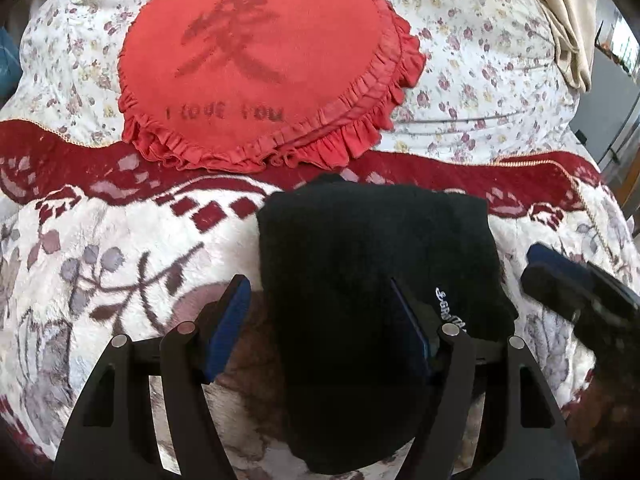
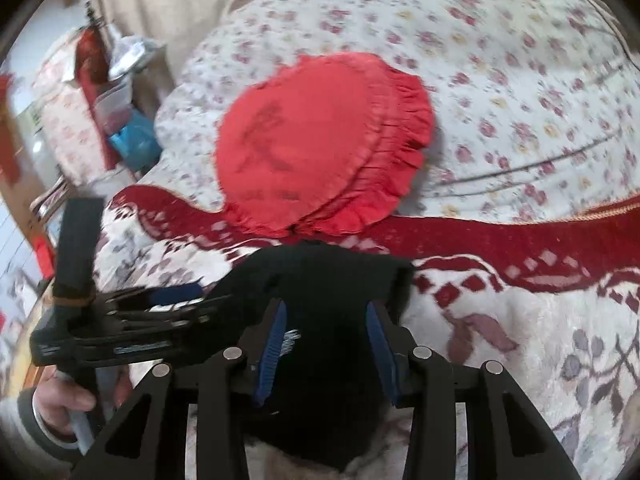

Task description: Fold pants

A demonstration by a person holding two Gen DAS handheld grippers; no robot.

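The black pants lie folded into a compact bundle on the red and white blanket, just in front of the red heart pillow. My left gripper is open, its jaws wide apart, and the bundle lies between and over its fingers. In the left wrist view the right gripper's fingers sit to the right of the bundle. My right gripper is open above the pants. The left gripper shows at the left, held by a hand.
The heart pillow rests on a floral quilt behind the blanket. A bedside stand with containers is at the far left. A beige cloth hangs at the upper right.
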